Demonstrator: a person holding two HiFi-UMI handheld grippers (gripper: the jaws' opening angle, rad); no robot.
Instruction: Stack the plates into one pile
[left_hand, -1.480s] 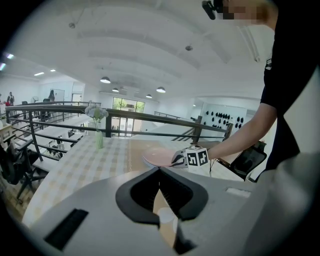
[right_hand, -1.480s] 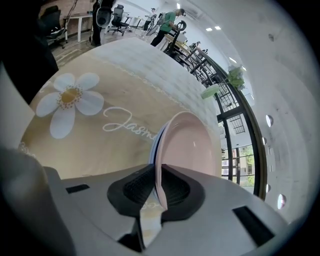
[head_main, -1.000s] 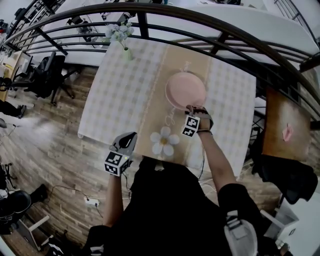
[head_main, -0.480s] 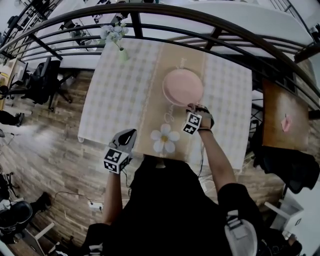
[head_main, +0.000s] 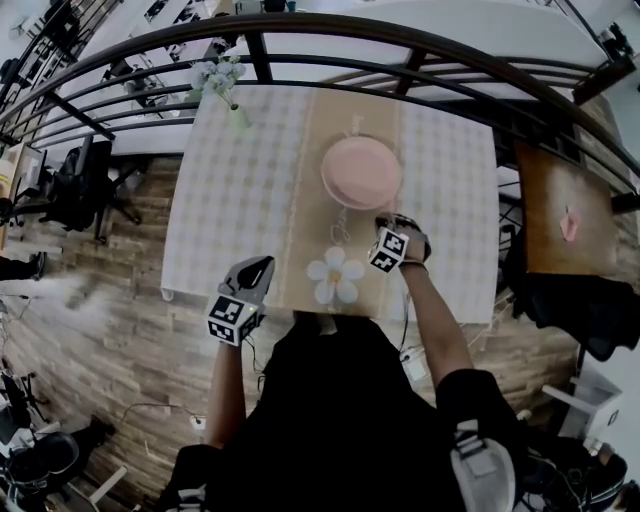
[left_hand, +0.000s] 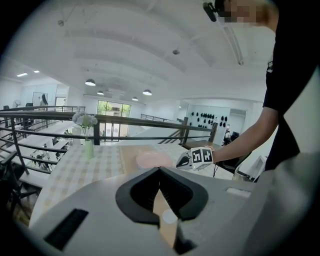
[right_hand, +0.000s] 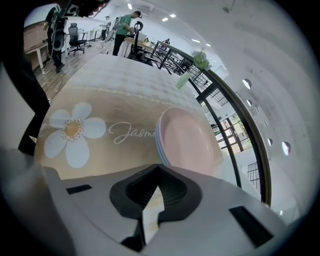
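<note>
Sitting on the beige runner (head_main: 320, 130) toward the far edge of the table (head_main: 230, 190), the pile of pink plates (head_main: 361, 172) looks complete, with a bluish rim showing under the top plate in the right gripper view. The right gripper (head_main: 381, 223) hangs just on the near side of the pile; its jaws have just closed with nothing between them. The left gripper (head_main: 262, 266), also shut and empty, is held off the table's near left corner. One risk is the right gripper swinging and clipping the pile's near rim, skidding the plates or dragging the runner.
</note>
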